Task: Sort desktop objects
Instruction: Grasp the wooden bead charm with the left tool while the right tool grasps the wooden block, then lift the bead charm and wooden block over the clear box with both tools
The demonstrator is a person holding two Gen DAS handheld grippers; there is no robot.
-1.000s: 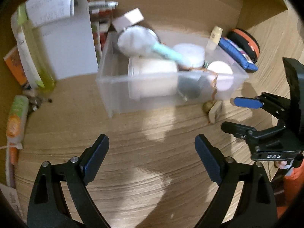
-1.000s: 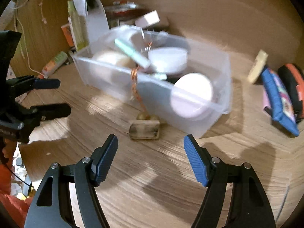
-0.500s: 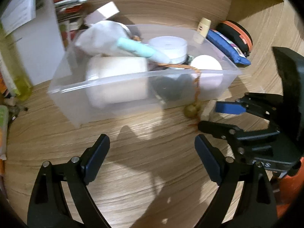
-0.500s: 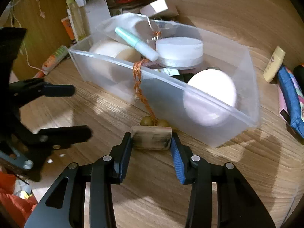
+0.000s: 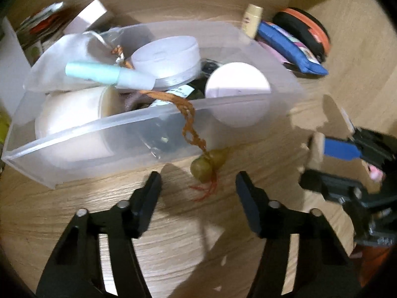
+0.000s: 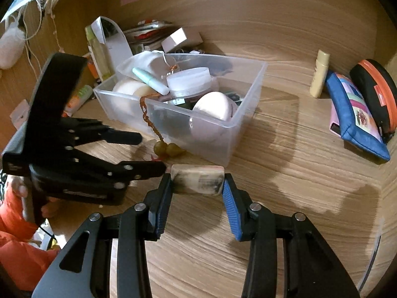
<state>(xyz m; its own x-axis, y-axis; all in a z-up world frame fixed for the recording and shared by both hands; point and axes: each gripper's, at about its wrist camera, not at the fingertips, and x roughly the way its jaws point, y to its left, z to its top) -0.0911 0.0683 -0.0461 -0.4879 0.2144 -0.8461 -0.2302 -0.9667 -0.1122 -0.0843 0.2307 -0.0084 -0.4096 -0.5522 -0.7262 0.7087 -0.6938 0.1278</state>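
Note:
A clear plastic bin on the wooden desk holds round white jars, a pale teal tube and a white pouch. An orange braided cord hangs over its front wall and ends in olive gourd beads on the desk. My right gripper is shut on a small beige block, held clear of the bin; it shows in the left wrist view. My left gripper is open, just in front of the beads, and shows in the right wrist view.
A blue pouch, a black and orange round case and a cream tube lie to the bin's right. Boxes, papers and a green bottle stand behind and left of the bin. An orange tube lies left.
My right gripper closed on the beige block and drew it back from the bin. My left gripper moved in toward the beads and narrowed a little.

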